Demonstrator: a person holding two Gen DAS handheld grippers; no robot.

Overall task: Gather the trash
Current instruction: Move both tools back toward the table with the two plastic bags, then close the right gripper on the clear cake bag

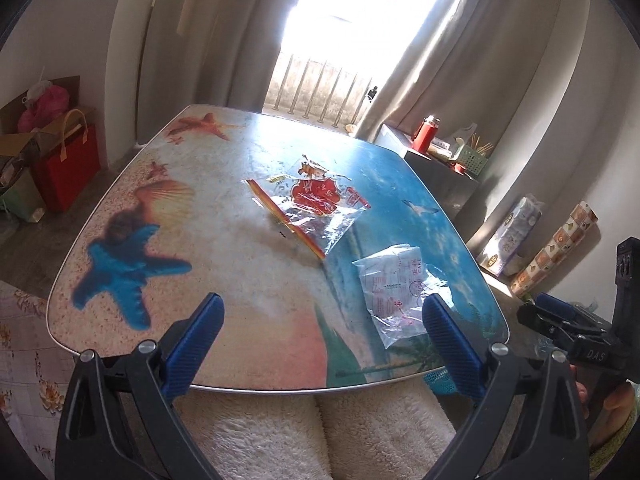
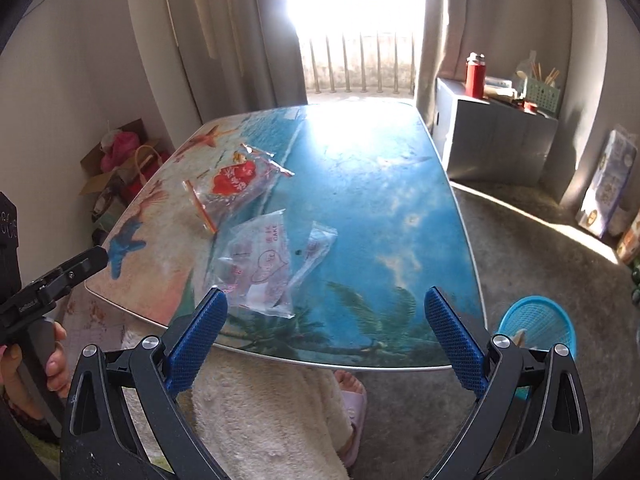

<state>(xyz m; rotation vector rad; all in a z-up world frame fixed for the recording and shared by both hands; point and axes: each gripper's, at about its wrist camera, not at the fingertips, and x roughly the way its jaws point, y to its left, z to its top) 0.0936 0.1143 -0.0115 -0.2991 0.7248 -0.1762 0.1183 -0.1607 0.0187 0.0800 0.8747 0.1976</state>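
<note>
On the floor just right of the beach-print table (image 2: 400,200), a blue basket (image 2: 538,326) is seen, its contents unclear. Near the table's front edge lies a clear wrapper (image 2: 256,268) marked "CAKE", with a red-printed wrapper (image 2: 234,186) farther back. Both the left gripper (image 1: 324,334) and the right gripper (image 2: 326,330) are held wide open and empty.

On the table (image 2: 400,208) lie three wrappers: one (image 2: 236,184) farthest back and to the left, a second (image 2: 260,264) nearer the front edge, and a narrow third (image 2: 316,248) touching the second's right side. Both grippers, left (image 1: 324,320) and right (image 2: 326,316), hang over the table's near edge, jaws wide apart and nothing between them, with a person's legs (image 1: 320,432) below. A basket (image 2: 538,326) sits on the floor right of the table's near corner; a cabinet (image 2: 496,140) stands behind on the right, and bags (image 1: 68,164) stand on the floor to the left.
</note>
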